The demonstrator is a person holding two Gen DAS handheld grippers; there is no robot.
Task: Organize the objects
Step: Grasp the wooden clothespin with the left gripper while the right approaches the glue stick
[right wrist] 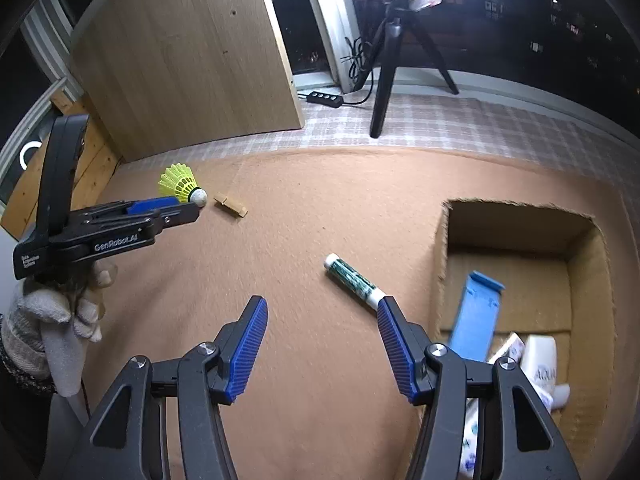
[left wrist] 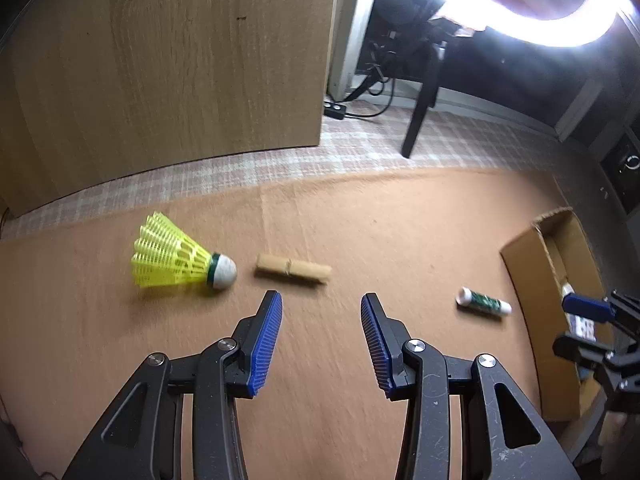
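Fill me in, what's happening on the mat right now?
A person is tidying loose items into the cardboard box with two handheld grippers. Both the left gripper and right gripper are open and hold nothing. Three things lie loose on the brown mat: a yellow shuttlecock, a small wooden piece and a green-and-white tube. The box already holds a blue holder and some white packages.
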